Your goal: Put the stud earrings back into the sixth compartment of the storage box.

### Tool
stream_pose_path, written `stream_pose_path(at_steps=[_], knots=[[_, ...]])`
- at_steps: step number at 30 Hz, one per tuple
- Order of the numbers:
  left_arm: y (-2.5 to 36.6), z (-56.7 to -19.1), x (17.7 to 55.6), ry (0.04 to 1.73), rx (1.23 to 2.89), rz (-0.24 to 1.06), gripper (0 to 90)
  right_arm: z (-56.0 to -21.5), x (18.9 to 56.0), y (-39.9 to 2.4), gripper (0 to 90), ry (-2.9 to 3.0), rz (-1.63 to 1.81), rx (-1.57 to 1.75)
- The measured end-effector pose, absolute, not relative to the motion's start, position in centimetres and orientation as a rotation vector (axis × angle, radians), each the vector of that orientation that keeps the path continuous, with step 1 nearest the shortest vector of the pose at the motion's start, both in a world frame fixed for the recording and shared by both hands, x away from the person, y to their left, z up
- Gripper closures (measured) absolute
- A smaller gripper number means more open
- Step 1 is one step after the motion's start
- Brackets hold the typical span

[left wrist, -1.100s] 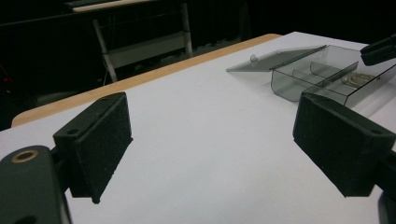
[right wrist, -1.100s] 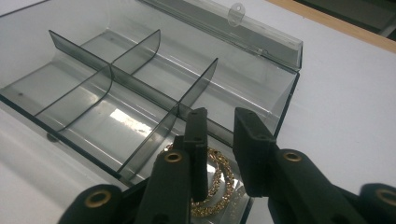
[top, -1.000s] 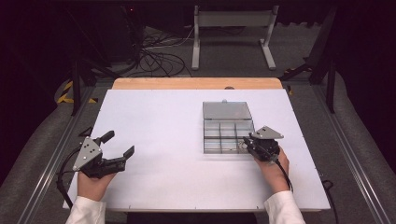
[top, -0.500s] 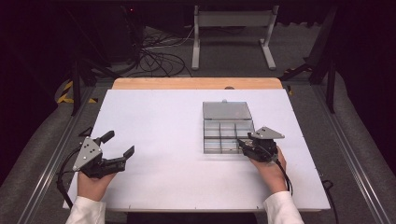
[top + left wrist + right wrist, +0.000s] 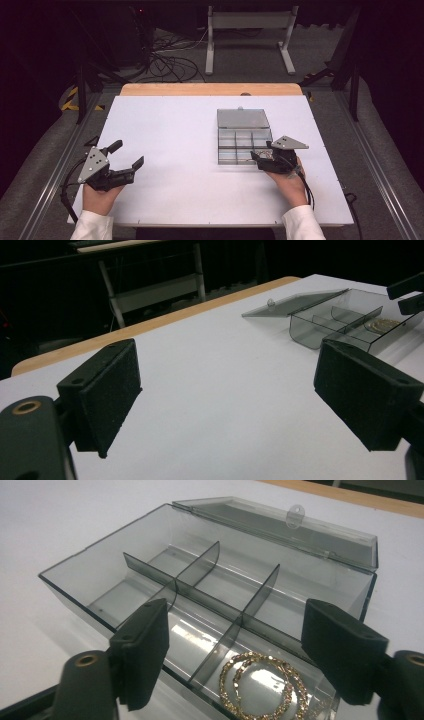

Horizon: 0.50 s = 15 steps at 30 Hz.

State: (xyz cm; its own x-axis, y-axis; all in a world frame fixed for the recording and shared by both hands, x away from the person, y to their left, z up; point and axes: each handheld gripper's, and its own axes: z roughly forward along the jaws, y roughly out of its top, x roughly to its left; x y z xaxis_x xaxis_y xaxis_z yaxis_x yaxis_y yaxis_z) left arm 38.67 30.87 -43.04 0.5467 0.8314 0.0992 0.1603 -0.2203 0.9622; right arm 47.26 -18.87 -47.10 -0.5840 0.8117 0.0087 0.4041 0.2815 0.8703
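A clear grey compartment box [image 5: 220, 145] lies on the white table [image 5: 170, 125] with its lid [image 5: 242, 118] folded back flat. A coiled gold chain [image 5: 257, 685] rests in the box's [image 5: 75, 587] near compartment. My right gripper [image 5: 260, 151] sits at the box's near right corner. Its jaws [image 5: 235, 630] have just been opening and stand apart above the chain, with nothing between the pads. My left gripper [image 5: 128, 153] rests open at the table's left front, jaws wide over bare table [image 5: 225, 390]. From there the box [image 5: 320, 330] lies off to its right.
A wooden strip [image 5: 210, 89] runs along the table's far edge. Beyond it, on the floor, stand a metal frame [image 5: 247, 30] and loose cables [image 5: 165, 55]. Dark rails flank the table on both sides.
The right gripper's jaws have spread wider over the box's near right corner. Both hands and the left gripper have stayed in place.
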Motion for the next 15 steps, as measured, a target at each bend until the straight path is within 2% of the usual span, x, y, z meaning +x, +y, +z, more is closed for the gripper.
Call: stream_pose_path(at_steps=[4, 15], knots=[[30.86, -43.05, 38.69, 0.832, 1.710, 0.774, 12.1, -47.08, 47.08, -19.00, 19.3, 2.119, 1.276, 1.069], [30.83, -43.04, 38.64, 0.830, 1.710, 0.774, 12.1, -46.48, 46.41, -19.47, 8.9, 2.072, 1.365, 1.012]])
